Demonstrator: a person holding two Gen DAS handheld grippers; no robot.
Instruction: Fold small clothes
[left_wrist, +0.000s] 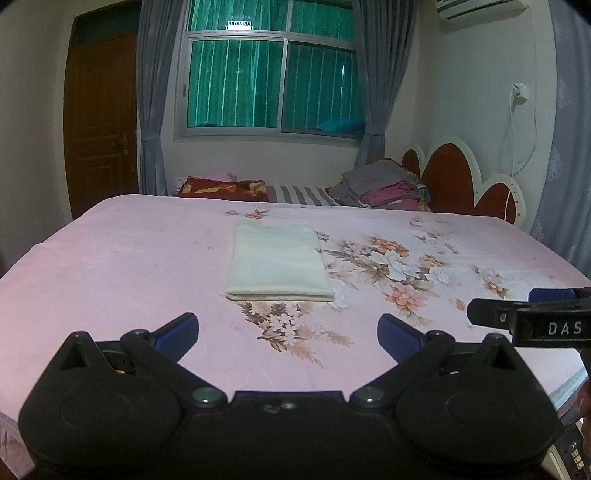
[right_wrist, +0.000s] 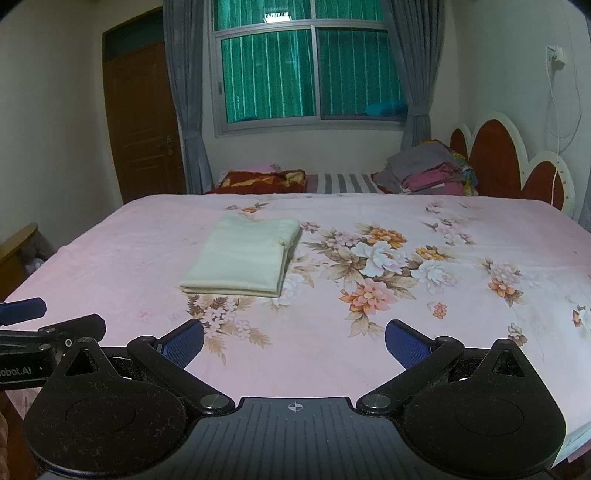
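A pale yellow garment (left_wrist: 277, 263) lies folded into a neat rectangle on the pink floral bed sheet (left_wrist: 110, 266); it also shows in the right wrist view (right_wrist: 242, 257). My left gripper (left_wrist: 288, 334) is open and empty, hovering over the sheet near the bed's front edge, short of the garment. My right gripper (right_wrist: 294, 341) is open and empty, to the right of and nearer than the garment. Each gripper shows at the edge of the other's view, the right one (left_wrist: 524, 317) and the left one (right_wrist: 48, 332).
A pile of folded clothes (left_wrist: 380, 184) and a dark red patterned pillow (left_wrist: 225, 188) lie at the far side of the bed. A red and white headboard (left_wrist: 458, 181) stands at the right. A window, curtains and a wooden door (left_wrist: 99, 122) are behind.
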